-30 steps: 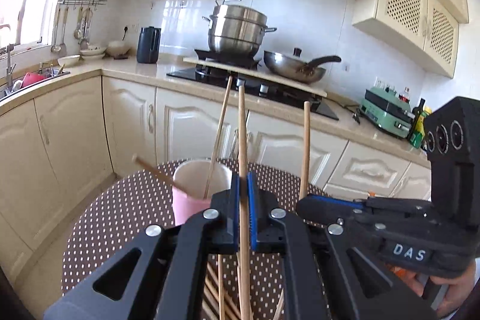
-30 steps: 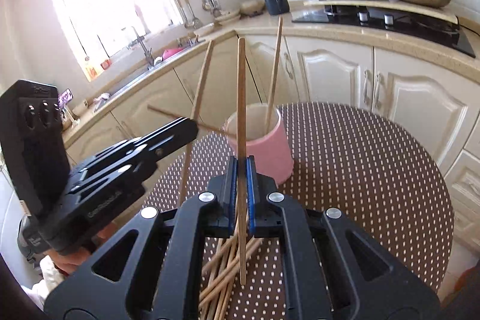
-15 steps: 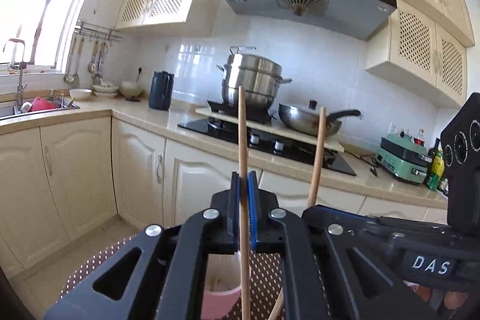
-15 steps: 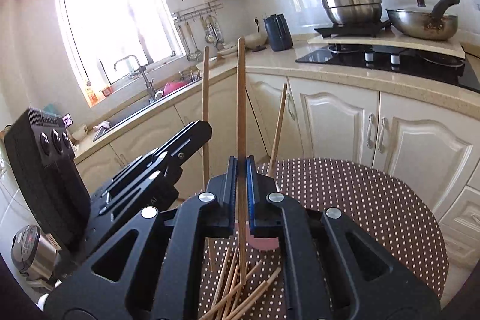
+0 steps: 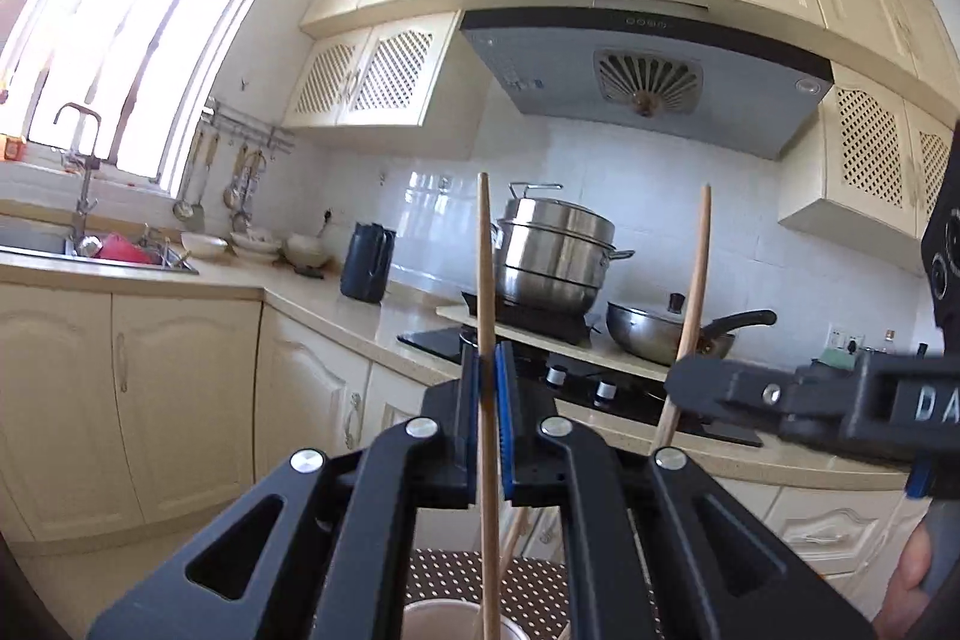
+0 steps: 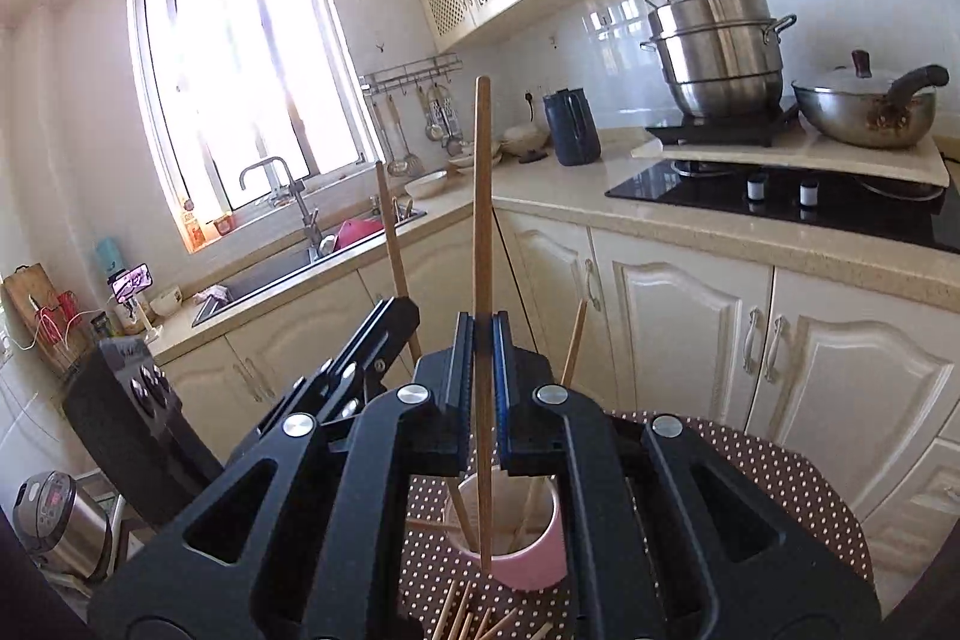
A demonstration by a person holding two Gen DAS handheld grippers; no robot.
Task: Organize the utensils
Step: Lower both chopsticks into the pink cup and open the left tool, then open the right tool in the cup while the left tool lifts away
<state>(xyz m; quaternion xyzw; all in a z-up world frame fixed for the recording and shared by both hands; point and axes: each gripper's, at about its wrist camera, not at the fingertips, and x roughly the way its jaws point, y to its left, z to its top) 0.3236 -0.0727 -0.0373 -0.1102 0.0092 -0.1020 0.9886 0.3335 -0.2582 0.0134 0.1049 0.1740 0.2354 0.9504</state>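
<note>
My left gripper (image 5: pixel 487 370) is shut on an upright wooden chopstick (image 5: pixel 483 250). Its lower end hangs near the pink cup (image 5: pixel 432 617) at the bottom edge. My right gripper (image 6: pixel 483 352) is shut on a second upright chopstick (image 6: pixel 482 196), whose lower tip hangs over the pink cup (image 6: pixel 534 559). That cup holds several chopsticks. In the left wrist view, the right gripper (image 5: pixel 681 388) and its chopstick (image 5: pixel 696 280) are on the right. In the right wrist view, the left gripper (image 6: pixel 399 313) and its chopstick (image 6: pixel 389 226) are on the left. Loose chopsticks (image 6: pixel 468 622) lie in front of the cup.
The cup stands on a round table with a brown dotted cloth (image 6: pixel 780 478). Behind it runs a counter (image 6: pixel 690 226) with a hob, a steel pot (image 6: pixel 717 52), a pan (image 6: pixel 864 112), a dark kettle (image 6: pixel 570 127) and a sink (image 6: pixel 282 268). A rice cooker (image 6: pixel 57 520) stands low on the left.
Both grippers have risen with their chopsticks and tilted up. The cup and table have slid toward the bottom of both views, and the left view has swung toward the window.
</note>
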